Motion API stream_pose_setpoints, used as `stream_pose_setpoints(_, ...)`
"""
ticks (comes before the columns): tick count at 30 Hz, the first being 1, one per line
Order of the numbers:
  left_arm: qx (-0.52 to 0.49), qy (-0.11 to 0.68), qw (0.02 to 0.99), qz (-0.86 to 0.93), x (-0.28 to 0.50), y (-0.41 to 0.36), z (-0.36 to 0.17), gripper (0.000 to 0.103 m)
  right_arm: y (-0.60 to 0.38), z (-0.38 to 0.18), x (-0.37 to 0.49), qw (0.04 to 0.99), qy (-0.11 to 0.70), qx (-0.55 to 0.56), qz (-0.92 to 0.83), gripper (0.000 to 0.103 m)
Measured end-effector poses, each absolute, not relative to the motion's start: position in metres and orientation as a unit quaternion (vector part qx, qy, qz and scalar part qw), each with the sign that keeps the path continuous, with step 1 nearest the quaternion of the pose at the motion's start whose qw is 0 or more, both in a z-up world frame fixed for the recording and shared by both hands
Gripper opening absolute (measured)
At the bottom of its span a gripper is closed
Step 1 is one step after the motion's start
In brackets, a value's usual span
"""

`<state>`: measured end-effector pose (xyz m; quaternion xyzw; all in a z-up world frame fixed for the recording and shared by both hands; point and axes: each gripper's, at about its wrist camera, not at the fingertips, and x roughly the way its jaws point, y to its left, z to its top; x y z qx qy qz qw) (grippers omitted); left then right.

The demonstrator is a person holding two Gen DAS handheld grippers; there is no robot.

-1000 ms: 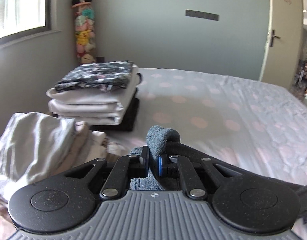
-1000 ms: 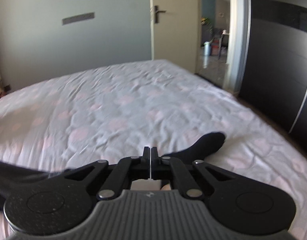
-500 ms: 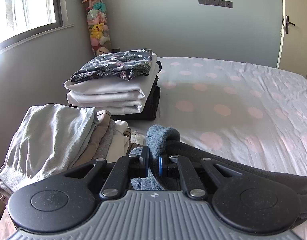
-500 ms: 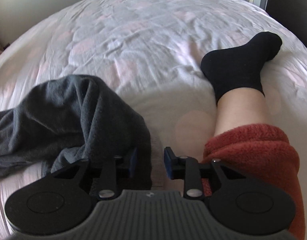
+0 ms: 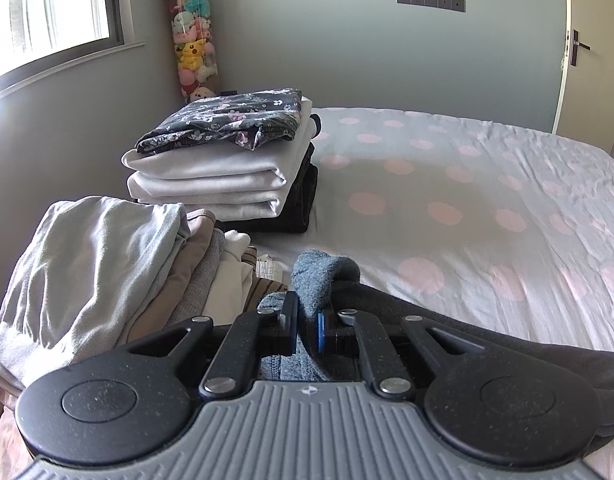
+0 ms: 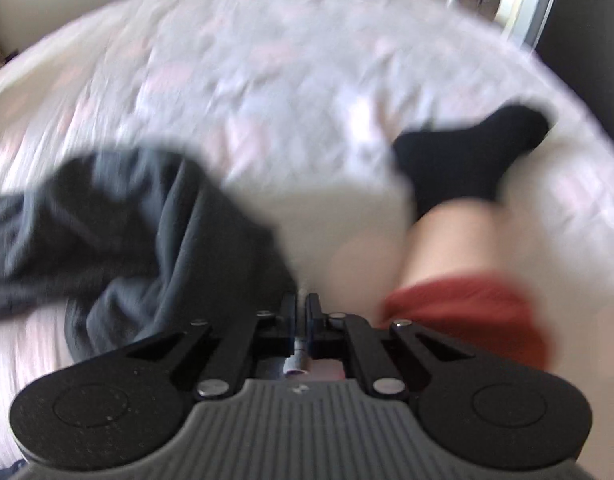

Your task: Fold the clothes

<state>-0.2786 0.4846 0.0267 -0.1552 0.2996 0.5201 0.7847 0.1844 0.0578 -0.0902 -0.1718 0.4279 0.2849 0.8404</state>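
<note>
Left gripper pinches a bunched corner of the dark grey garment, just right of the unfolded clothes pile, probably anchoring that end for spreading. From there the garment's long axis runs rightward along the near bed edge. Right gripper has its fingers pressed together just right of the garment's crumpled far end; too blurred to tell if fabric is caught.
</note>
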Motion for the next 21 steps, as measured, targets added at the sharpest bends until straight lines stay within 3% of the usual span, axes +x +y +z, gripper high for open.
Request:
stream_pose_setpoints(13,-0.144,0.230,0.823,0.499,-0.299,0.440,0.082,0.010,-0.007,0.107,0.189,0.935,0.161,-0.247,0.196,0.004)
stream_pose_setpoints(17,-0.125,0.222,0.832,0.492,-0.290,0.433,0.093,0.010,-0.014,0.138,0.211,0.944,0.140,-0.246,0.168,0.004)
stream_pose_setpoints(21,-0.125,0.241,0.822,0.501,-0.270,0.446,0.083,0.010,0.015,0.123,0.236,0.931,0.162,-0.277,0.172,0.004)
